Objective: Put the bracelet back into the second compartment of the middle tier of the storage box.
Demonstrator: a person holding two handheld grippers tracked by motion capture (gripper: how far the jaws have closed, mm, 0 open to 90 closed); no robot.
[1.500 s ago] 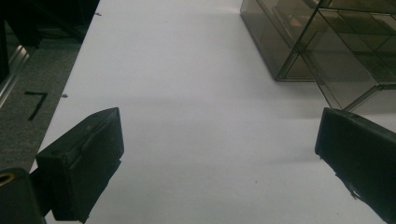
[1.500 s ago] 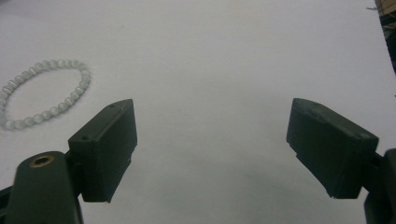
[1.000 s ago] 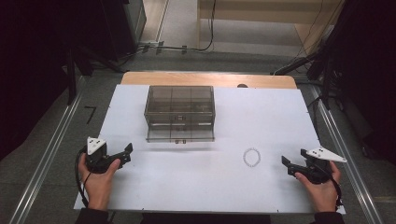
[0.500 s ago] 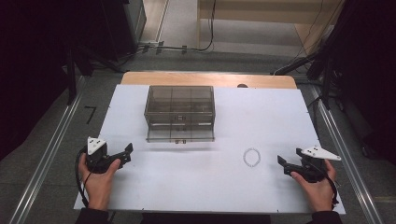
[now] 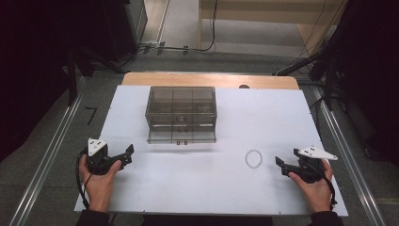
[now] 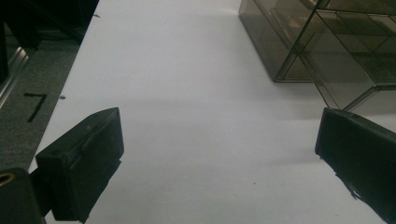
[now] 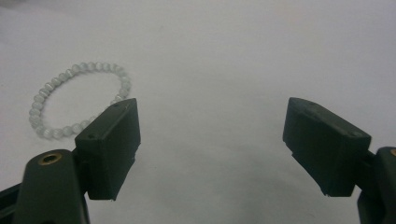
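Observation:
A bracelet of pale white beads lies flat on the white table, right of centre. In the right gripper view the bracelet sits just ahead and to the left of my left jaw, outside the gap. My right gripper is open, low over the table, a short way right of the bracelet. My left gripper is open near the front left, with only bare table between its jaws. A smoky clear drawer box stands at the back centre.
A wooden strip runs along the table's far edge. Metal rails flank the table on both sides over a grey floor. Cables lie on the floor behind.
My right gripper has slid a little to the left, closer to the bracelet. The left gripper, the bracelet and the box have stayed put.

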